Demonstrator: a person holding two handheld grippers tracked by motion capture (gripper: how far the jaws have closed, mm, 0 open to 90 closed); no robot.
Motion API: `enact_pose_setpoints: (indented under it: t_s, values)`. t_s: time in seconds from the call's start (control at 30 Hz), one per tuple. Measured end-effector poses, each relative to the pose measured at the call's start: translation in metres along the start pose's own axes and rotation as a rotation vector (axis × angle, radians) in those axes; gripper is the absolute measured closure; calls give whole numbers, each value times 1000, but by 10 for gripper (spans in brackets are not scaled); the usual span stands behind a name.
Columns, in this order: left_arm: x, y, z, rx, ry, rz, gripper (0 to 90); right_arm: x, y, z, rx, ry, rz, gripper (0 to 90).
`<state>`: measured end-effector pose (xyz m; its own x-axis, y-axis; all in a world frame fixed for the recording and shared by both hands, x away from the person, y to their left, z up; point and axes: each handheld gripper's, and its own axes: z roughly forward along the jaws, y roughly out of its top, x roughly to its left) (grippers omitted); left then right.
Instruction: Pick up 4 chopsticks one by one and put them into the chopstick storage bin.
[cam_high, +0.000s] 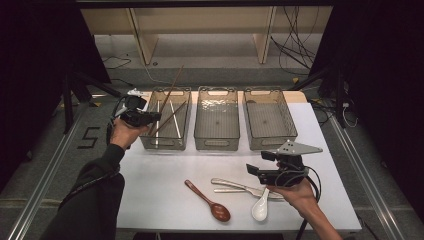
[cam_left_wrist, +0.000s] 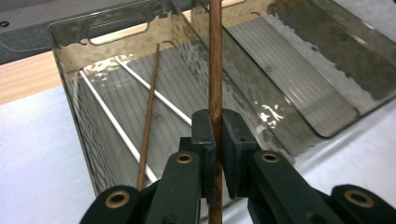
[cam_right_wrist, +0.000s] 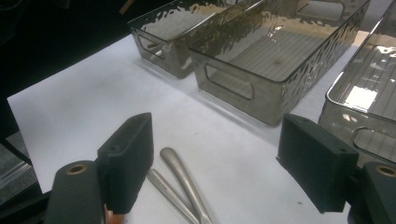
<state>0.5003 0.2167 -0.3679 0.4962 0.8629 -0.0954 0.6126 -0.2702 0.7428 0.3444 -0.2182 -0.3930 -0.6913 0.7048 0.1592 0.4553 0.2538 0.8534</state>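
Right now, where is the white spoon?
In the high view, the white spoon lies near the front edge of the table, just under the right gripper, beside two metal handles and right of the brown wooden spoon.

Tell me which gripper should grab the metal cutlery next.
Right. The right gripper is open just above the metal cutlery, jaws either side of the handles. The left gripper is shut on a chopstick over the left bin.
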Motion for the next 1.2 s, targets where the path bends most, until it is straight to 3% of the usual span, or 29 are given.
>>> enact_pose_setpoints:
  t_s: [0.37,1.0,1.2]
  values:
    - [18,-2,15,9,30,-42,838,0,0,0,-3,2,-2,275]
    - [28,-10,35,35,82,-57,833,0,0,0,-1,4,-2,275]
    - [28,-15,39,47,77,-75,807,0,0,0,1,4,0,275]
